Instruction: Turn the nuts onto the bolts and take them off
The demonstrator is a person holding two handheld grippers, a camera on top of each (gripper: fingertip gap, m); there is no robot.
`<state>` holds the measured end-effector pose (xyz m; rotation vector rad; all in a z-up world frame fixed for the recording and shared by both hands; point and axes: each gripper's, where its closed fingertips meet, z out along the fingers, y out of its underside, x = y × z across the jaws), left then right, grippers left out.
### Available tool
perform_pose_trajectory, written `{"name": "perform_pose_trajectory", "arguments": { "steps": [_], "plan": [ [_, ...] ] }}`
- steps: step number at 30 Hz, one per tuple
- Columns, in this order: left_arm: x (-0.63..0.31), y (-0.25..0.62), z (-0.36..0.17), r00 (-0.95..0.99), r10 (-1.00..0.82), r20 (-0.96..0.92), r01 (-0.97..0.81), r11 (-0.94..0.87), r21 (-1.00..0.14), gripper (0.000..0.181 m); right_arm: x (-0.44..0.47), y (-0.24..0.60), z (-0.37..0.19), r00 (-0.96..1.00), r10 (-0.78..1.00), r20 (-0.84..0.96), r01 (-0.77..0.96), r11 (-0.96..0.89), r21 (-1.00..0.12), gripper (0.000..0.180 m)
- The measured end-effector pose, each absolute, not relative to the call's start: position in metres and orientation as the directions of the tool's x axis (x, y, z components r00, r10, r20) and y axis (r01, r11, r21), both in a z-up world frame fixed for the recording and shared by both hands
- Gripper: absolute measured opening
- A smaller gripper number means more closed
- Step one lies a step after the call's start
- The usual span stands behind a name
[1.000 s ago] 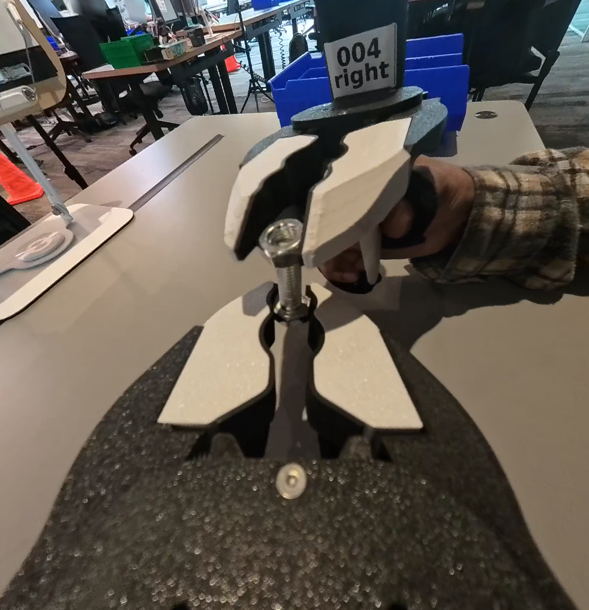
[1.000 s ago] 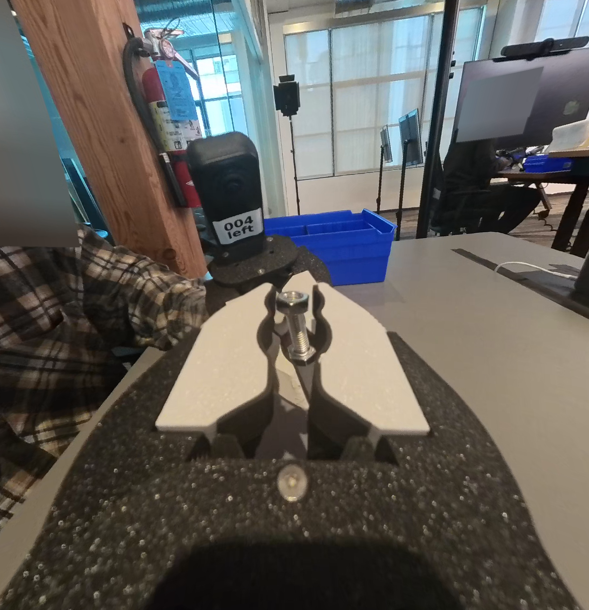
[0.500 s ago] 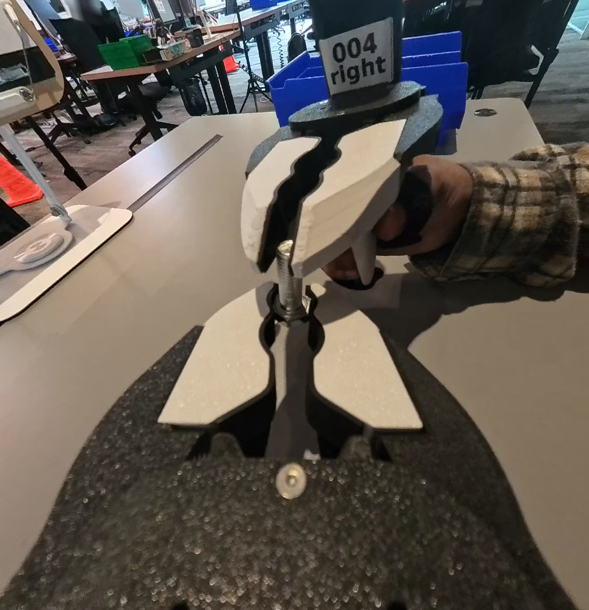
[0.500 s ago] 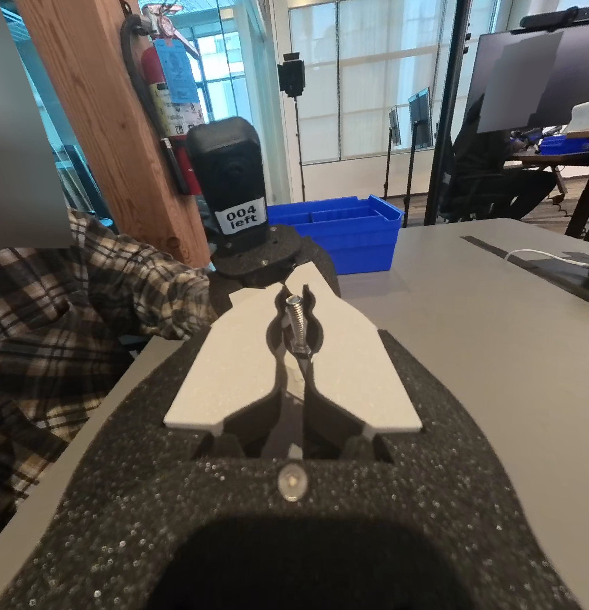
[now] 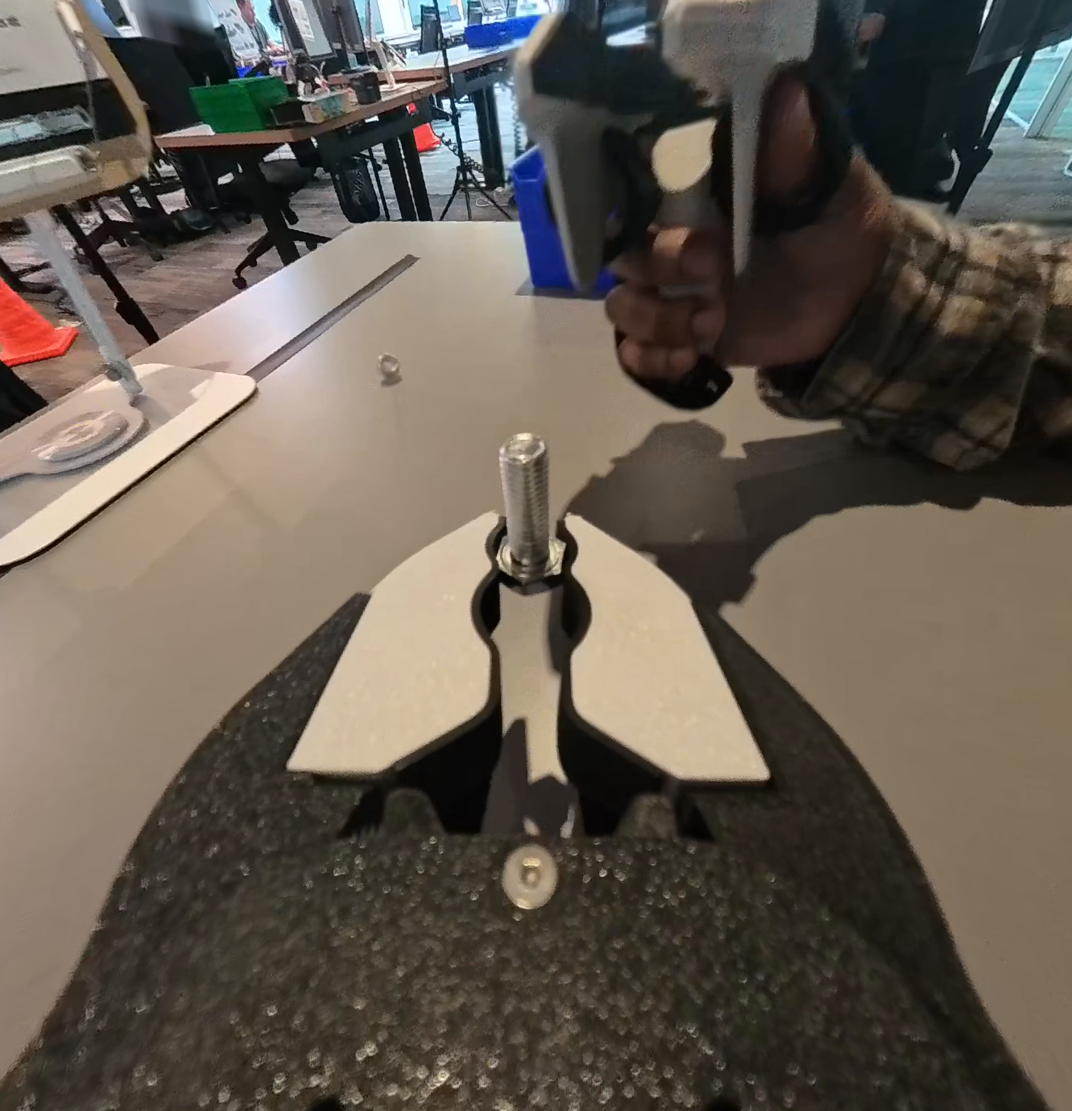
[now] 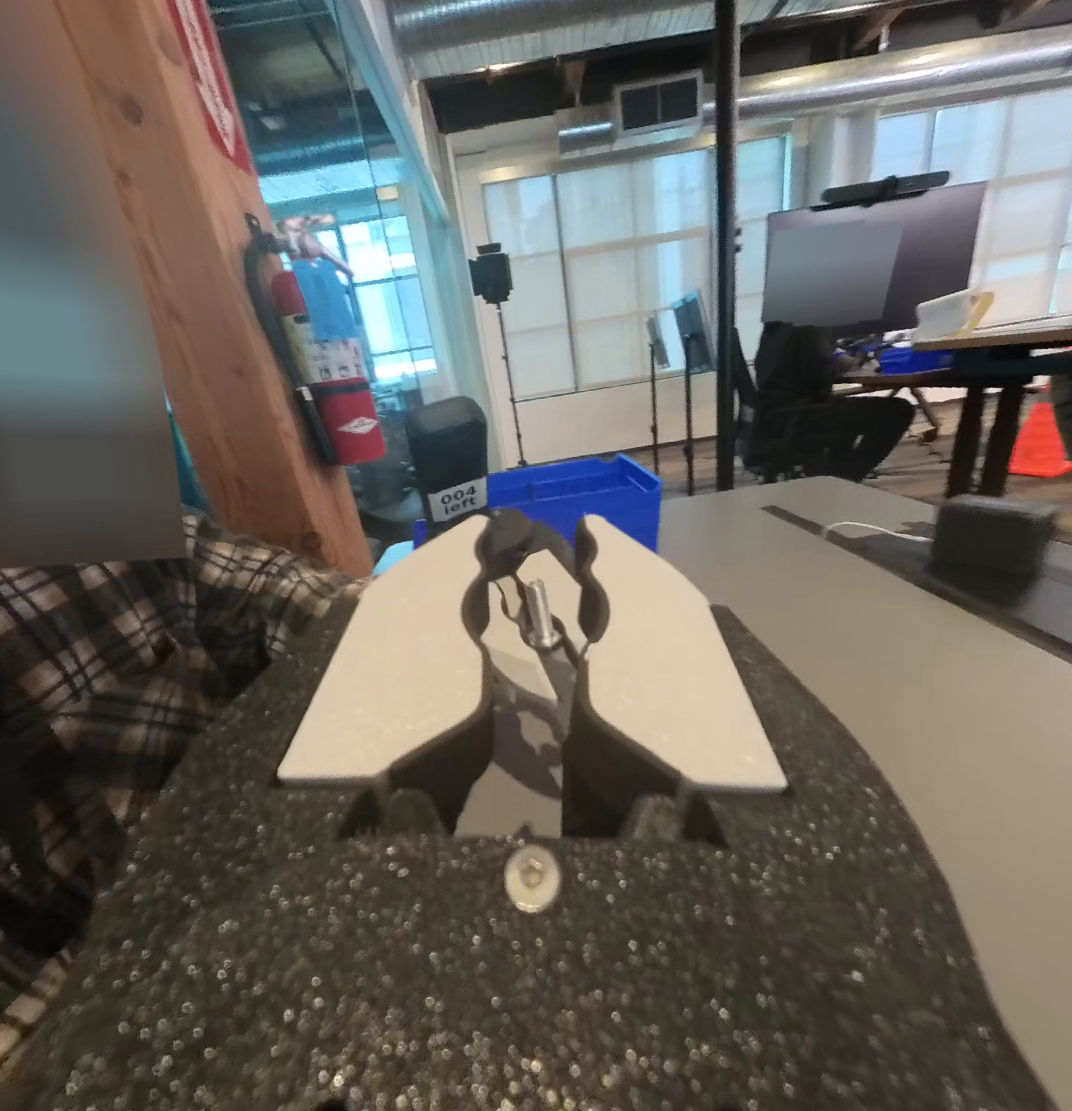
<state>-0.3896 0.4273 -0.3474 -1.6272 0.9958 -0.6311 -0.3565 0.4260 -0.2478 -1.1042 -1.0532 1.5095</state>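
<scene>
Bolt [image 5: 524,502] stands upright, its hex head pinched in the left gripper [image 5: 528,541]. Right gripper [image 6: 533,544] hovers above the bolt, spread apart. Loose nut [image 5: 389,363] sits on the tabletop [image 5: 882,691] well beyond the bolt.

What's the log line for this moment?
left gripper: shut on upright silver threaded bolt | right gripper: open, empty | small silver nut: loose on grey table

My left gripper [image 5: 530,541] lies low and flat over the table, its two white fingers [image 5: 413,661] almost together and clamped at the tips, pointing to the far side. My right gripper [image 6: 536,541] is raised high on the far right, fingers [image 6: 401,661] parted with a clear gap. The right hand [image 5: 755,288] wraps its handle, the plaid sleeve [image 5: 954,342] going off to the right.
</scene>
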Motion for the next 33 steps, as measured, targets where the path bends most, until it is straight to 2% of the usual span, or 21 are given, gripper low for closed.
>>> {"name": "perform_pose_trajectory", "arguments": {
  "steps": [4,8,12,14,26,30,33],
  "plan": [
    [-0.395,0.431,-0.346,0.524,-0.849,-0.072,-0.271,-0.086,-0.959,0.015,-0.310,0.450,-0.244,0.035,0.988,-0.149,-0.107,-0.144,-0.984,0.029],
    [-0.393,0.430,-0.348,0.515,-0.854,-0.071,-0.279,-0.089,-0.956,0.015,-0.253,0.480,-0.242,0.271,0.960,-0.073,0.102,-0.105,-0.989,0.029],
    [-0.390,0.429,-0.352,0.509,-0.858,-0.075,-0.290,-0.089,-0.953,0.015,-0.204,0.503,-0.254,0.395,0.918,0.035,0.411,-0.142,-0.901,0.032],
    [-0.389,0.429,-0.352,0.507,-0.858,-0.076,-0.292,-0.088,-0.952,0.015,-0.191,0.508,-0.257,0.412,0.910,0.051,0.478,-0.168,-0.862,0.034],
    [-0.389,0.428,-0.350,0.509,-0.858,-0.076,-0.284,-0.084,-0.955,0.015,-0.196,0.511,-0.283,0.443,0.894,-0.072,0.427,-0.281,-0.859,0.034],
    [-0.390,0.429,-0.349,0.513,-0.856,-0.072,-0.277,-0.086,-0.957,0.015,-0.193,0.526,-0.285,0.504,0.858,-0.097,0.405,-0.334,-0.851,0.038],
    [-0.391,0.429,-0.349,0.513,-0.856,-0.067,-0.273,-0.089,-0.958,0.015,-0.180,0.552,-0.288,0.596,0.798,-0.082,0.446,-0.415,-0.793,0.038]
  ]
}}
